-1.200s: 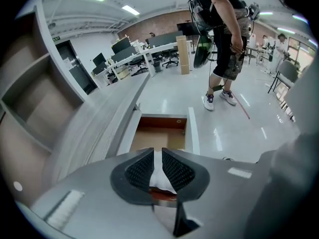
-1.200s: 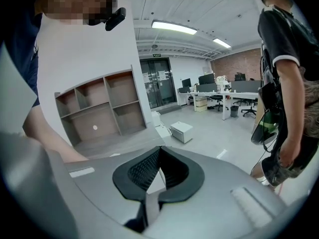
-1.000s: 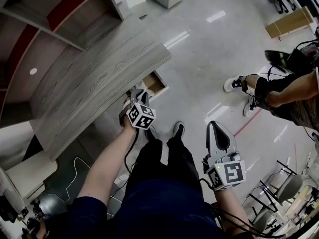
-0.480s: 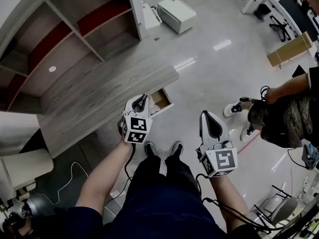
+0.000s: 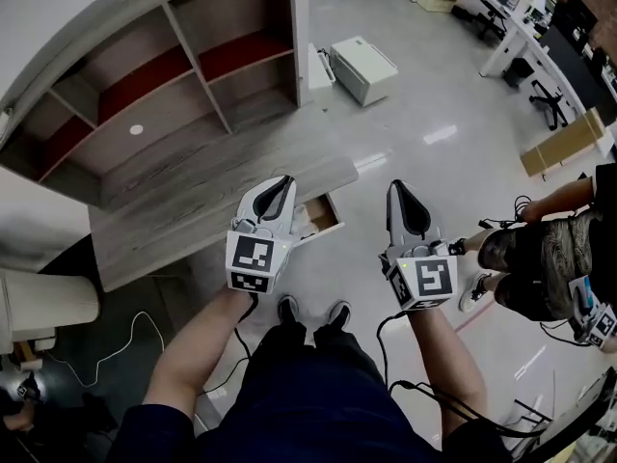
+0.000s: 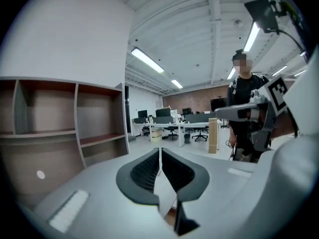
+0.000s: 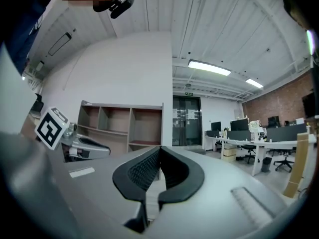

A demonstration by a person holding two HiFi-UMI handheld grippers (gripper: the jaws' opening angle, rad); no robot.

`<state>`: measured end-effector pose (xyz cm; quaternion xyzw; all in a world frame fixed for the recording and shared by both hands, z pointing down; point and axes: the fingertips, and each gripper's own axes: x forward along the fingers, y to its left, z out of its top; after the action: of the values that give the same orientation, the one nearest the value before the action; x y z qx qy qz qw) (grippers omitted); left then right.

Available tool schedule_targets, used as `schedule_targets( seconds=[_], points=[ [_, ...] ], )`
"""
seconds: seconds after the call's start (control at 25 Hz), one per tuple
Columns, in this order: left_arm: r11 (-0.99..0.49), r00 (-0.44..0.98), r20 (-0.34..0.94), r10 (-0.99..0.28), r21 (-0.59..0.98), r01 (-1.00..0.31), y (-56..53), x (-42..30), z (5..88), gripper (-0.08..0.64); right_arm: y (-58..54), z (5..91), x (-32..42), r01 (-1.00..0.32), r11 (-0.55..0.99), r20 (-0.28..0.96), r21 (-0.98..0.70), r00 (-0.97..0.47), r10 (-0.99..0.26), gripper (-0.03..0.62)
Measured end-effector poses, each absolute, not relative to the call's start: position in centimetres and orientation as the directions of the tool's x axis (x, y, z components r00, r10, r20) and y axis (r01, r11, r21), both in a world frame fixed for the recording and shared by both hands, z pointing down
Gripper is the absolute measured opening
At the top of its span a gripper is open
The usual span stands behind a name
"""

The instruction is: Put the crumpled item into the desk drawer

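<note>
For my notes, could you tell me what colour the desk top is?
Grey wood grain; the long desk top shows best in head view.

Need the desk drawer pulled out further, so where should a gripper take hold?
Probably take the drawer by its front rim, from above on the aisle side: it juts out past the desk edge with its open top up, leaving that rim exposed.
</note>
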<state>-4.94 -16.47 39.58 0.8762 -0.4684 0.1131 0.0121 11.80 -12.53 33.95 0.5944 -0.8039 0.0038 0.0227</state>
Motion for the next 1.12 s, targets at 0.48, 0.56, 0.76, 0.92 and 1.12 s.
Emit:
schedule_targets(
  seconds=[0.48, 0.56, 0.76, 0.92, 1.12],
  points=[
    [-0.494, 0.494, 0.018, -0.869, 0.005, -0.869, -13.2, -7.3, 30.8, 0.018, -11.0, 30.5, 7.9, -0.928, 0.372, -0.014, 0.023, -0.372, -0.928, 0.006],
    [-0.481, 0.481, 0.019, -0.877, 0.016, -0.877, -13.4, -7.7, 30.8, 0.018, -10.6, 30.4, 7.7, -0.925, 0.379, -0.009, 0.018, -0.379, -0.925, 0.006],
    [-0.464, 0.465, 0.018, -0.885, 0.027, -0.885, -13.7, -8.3, 31.0, 0.018, -10.0, 29.9, 7.7, -0.930, 0.368, -0.033, 0.001, -0.367, -0.929, 0.006],
    [-0.467, 0.468, 0.017, -0.884, 0.044, -0.883, -13.8, -8.7, 31.0, 0.018, -10.0, 29.7, 8.0, -0.938, 0.348, -0.008, -0.001, -0.348, -0.938, 0.006],
    [-0.463, 0.464, 0.014, -0.886, 0.049, -0.885, -13.7, -8.9, 30.8, 0.018, -10.2, 29.6, 8.1, -0.936, 0.351, -0.016, -0.013, -0.351, -0.936, 0.006]
  ],
)
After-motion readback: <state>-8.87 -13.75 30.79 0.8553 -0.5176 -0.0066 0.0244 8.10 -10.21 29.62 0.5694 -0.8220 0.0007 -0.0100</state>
